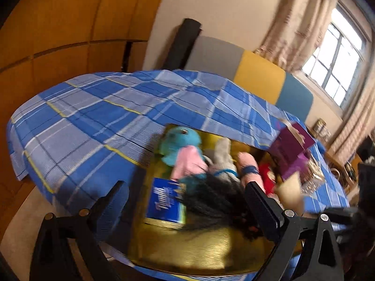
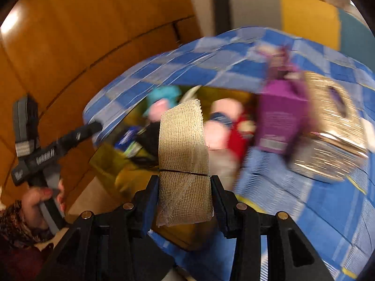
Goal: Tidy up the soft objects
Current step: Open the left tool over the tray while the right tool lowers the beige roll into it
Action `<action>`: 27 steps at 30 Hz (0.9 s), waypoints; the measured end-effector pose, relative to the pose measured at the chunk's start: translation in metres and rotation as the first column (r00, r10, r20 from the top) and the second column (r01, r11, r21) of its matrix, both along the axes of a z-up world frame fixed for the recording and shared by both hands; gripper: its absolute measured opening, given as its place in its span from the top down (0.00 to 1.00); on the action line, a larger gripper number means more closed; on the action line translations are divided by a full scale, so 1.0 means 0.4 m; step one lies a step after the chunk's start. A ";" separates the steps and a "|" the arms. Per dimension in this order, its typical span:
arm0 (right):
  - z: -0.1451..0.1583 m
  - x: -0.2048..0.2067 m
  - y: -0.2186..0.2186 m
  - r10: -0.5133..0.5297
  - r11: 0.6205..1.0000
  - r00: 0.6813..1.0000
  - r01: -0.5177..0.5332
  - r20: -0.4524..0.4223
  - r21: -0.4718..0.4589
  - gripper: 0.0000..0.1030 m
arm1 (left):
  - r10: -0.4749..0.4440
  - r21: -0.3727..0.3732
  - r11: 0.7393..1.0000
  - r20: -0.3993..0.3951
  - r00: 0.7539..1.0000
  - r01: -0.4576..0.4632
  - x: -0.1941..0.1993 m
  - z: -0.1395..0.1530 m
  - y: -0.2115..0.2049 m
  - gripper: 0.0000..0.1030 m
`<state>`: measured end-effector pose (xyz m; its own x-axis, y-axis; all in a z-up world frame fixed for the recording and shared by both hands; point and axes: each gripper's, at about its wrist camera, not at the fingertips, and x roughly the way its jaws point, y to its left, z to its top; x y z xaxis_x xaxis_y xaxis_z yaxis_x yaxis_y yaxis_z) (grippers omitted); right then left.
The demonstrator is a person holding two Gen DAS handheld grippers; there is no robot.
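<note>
Right gripper [image 2: 185, 182] jaws clamp a gauze roll [image 2: 184, 154], yellow tray [image 1: 211, 255] of plush toys ahead (left jaws gape, empty).

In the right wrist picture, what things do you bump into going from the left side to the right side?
Left gripper in a hand → teal and pink plush → gauze roll held by the right gripper → red plush → purple box → shiny gold box.

Motion blur smears the purple box [image 2: 281, 117] and the soft toys [image 2: 222, 126] beside it.
</note>
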<state>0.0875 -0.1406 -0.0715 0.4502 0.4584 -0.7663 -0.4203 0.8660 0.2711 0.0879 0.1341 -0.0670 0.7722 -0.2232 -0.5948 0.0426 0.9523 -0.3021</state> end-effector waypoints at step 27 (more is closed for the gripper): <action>-0.084 0.077 0.307 0.441 0.873 0.891 -0.454 -0.109 -0.177 0.49 | 0.075 -0.076 0.994 0.019 0.997 -0.073 -0.012 0.005 0.087 0.02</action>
